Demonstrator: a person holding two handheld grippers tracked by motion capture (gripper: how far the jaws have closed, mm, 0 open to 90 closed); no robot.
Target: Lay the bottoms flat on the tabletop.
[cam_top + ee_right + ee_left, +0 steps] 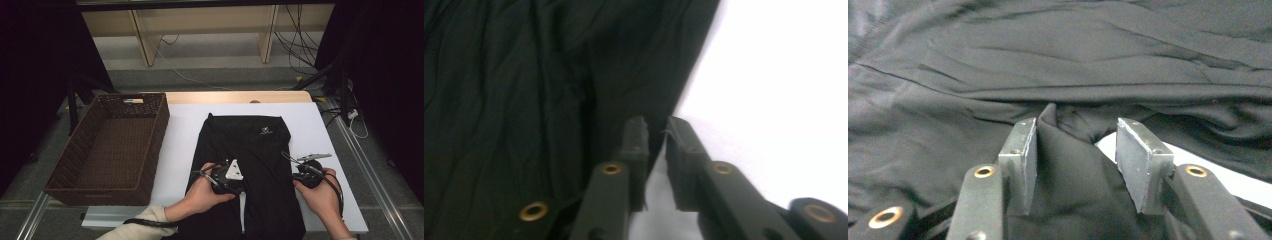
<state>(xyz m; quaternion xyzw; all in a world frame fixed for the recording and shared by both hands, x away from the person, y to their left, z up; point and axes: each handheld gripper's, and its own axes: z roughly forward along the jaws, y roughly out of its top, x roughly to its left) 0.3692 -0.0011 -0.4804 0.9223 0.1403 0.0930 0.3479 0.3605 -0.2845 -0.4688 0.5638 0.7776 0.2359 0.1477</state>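
Your hands work at the near edge of the white table, on the black garment. Bare table lies open to your right of the garment and in the strip to its left. Beyond that strip, the wicker basket's wall blocks the table's left edge.

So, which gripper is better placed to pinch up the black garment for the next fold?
Probably left: a ridge of the black garment stands between the open jaws of the left gripper. The right gripper sits at the garment's edge, jaws nearly together, and any cloth between them is unclear.
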